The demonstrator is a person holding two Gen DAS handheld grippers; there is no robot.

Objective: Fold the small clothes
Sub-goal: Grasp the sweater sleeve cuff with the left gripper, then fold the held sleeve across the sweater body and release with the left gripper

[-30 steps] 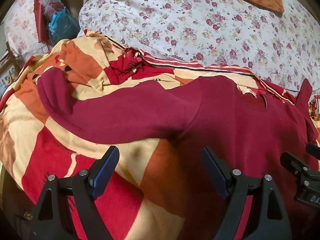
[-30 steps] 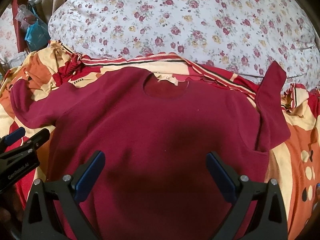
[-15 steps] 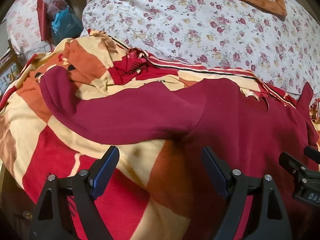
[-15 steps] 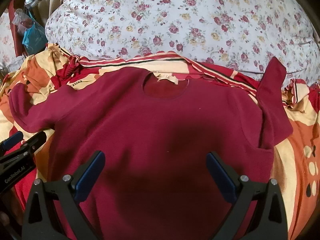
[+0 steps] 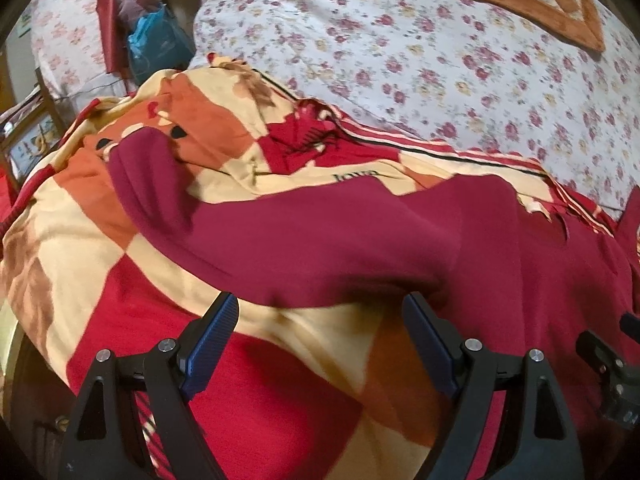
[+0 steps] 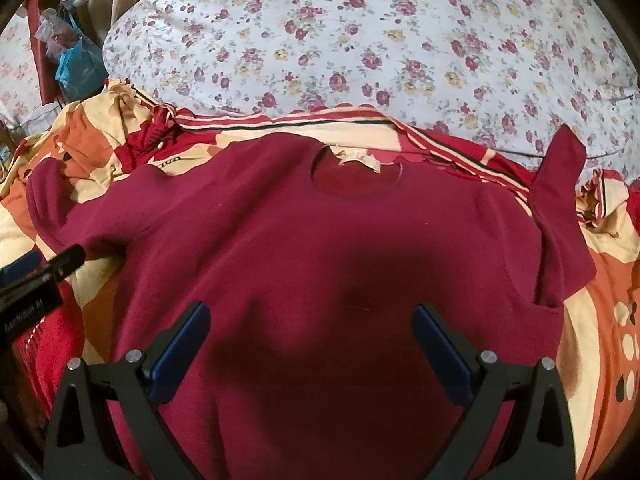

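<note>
Nearest in the left wrist view, the left gripper [image 5: 320, 312] is seen with its jaws spread wide and nothing between them. Its blue-padded fingers [image 5: 214, 340] are held above the checked blanket [image 5: 280, 400], just short of the lower edge of the left sleeve [image 5: 280, 236]. At the near right edge of that view, part of the right gripper [image 5: 612, 364] is caught.

In the right wrist view, the right gripper [image 6: 312, 320] is likewise held spread apart and empty, poised over the shadowed lower body of the maroon shirt [image 6: 320, 248]. At the near left edge, the left gripper [image 6: 36, 284] is visible beside the shirt's left side.

The shirt is laid flat, front up, on the red, orange and cream blanket [image 6: 608, 320], with its hem towards the near side and its round neckline [image 6: 356, 178] towards the far side. A pale label [image 6: 360, 159] is shown inside the collar. The left sleeve [image 6: 64, 208] is stretched out to the left across the blanket, while the right sleeve [image 6: 560, 200] is turned upward at the far right.

Beyond the blanket's striped border, a white floral quilt [image 6: 360, 40] is spread across the far side. At the far left, a blue plastic bag [image 5: 156, 44] is seen.
</note>
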